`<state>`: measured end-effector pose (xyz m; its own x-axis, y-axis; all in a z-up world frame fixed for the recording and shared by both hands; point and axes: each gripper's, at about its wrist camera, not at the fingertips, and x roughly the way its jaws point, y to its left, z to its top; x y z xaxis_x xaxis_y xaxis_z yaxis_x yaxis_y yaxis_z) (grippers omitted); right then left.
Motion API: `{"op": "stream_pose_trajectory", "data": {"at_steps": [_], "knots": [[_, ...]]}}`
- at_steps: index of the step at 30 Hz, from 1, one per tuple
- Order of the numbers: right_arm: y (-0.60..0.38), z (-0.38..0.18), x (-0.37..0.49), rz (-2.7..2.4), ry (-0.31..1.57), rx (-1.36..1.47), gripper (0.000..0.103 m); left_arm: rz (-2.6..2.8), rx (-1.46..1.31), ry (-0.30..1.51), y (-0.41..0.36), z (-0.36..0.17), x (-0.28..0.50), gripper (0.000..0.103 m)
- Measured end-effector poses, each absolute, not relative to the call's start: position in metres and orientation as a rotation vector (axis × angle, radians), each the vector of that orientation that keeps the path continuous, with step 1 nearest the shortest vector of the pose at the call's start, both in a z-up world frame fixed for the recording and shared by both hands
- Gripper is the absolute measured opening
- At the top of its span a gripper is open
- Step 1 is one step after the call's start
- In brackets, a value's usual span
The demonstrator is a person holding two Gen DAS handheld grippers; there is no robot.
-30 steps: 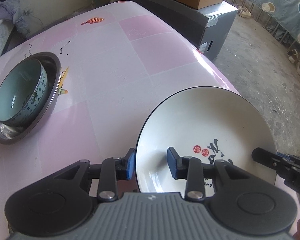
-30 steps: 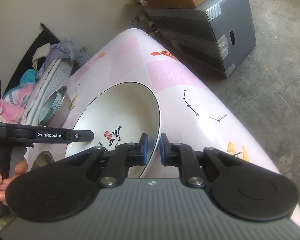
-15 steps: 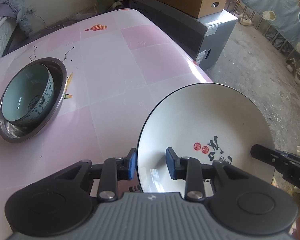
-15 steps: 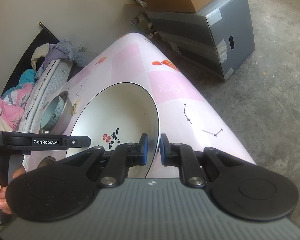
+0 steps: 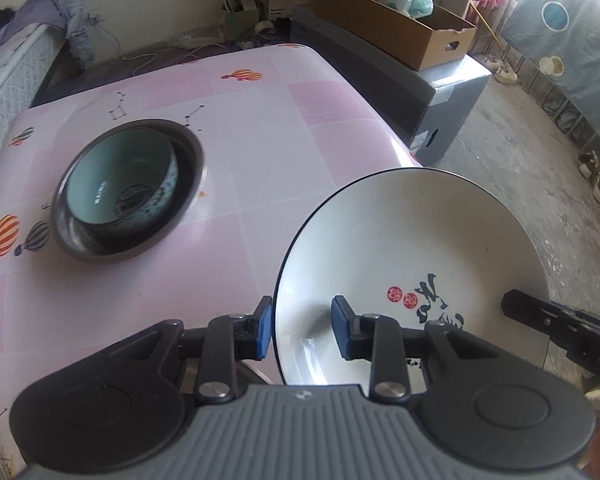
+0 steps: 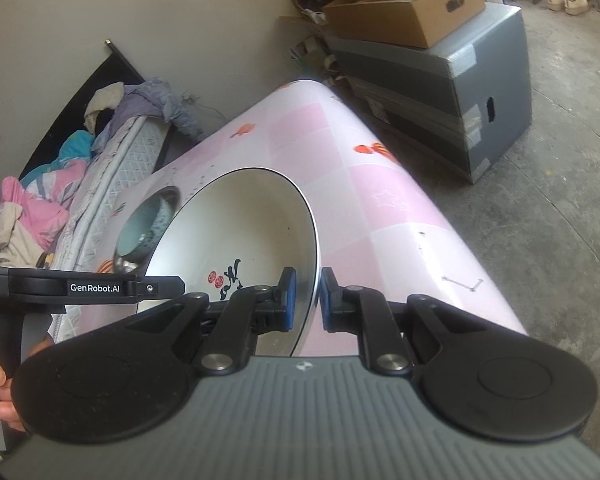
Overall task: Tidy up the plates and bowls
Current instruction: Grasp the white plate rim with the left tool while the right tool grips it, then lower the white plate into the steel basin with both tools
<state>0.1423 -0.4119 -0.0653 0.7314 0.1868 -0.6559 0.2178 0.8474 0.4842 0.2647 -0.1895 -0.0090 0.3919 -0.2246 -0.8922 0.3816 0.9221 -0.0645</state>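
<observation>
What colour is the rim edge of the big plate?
Black, a thin line around the white plate; clearest in the left wrist view.

Pink patterned table [image 5: 260, 128]
A steel basin [image 5: 192, 184] sits on it, ahead-left of the left claw [image 5: 300, 330].

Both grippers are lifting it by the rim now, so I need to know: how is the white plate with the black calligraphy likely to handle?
The white plate looks glazed and glossy, so probably slippery under the pads. It appears rigid ceramic, likely fragile if dropped onto the concrete floor. The right gripper pinches only its thin edge, so it may pivot.
</observation>
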Motion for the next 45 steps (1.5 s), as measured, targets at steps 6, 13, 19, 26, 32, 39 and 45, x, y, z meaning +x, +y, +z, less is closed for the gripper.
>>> {"op": "stream_pose_trajectory", "data": {"at_steps": [6,13,19,26,32,39,45], "knots": [[-0.384,-0.054,0.144,0.031,0.762,0.563,0.012,-0.341,0.128,1.096,-0.156,0.001,0.256,0.032],[-0.348,-0.050,0.146,0.089,0.784,0.556,0.012,-0.289,0.079,1.100,-0.116,0.002,0.246,0.032],[-0.314,-0.047,0.147,0.138,0.808,0.537,0.012,-0.250,0.026,1.119,-0.078,-0.006,0.237,0.032],[-0.281,-0.050,0.153,0.195,0.844,0.524,0.012,-0.200,-0.022,1.150,-0.039,-0.021,0.226,0.032],[-0.258,-0.066,0.158,0.231,0.897,0.517,0.012,-0.164,-0.045,1.174,-0.015,-0.036,0.224,0.032],[-0.242,-0.082,0.162,0.246,0.949,0.514,0.012,-0.149,-0.053,1.189,-0.005,-0.045,0.222,0.031],[-0.241,-0.087,0.166,0.234,0.967,0.491,0.012,-0.162,-0.066,1.192,-0.004,-0.050,0.224,0.031]]}}
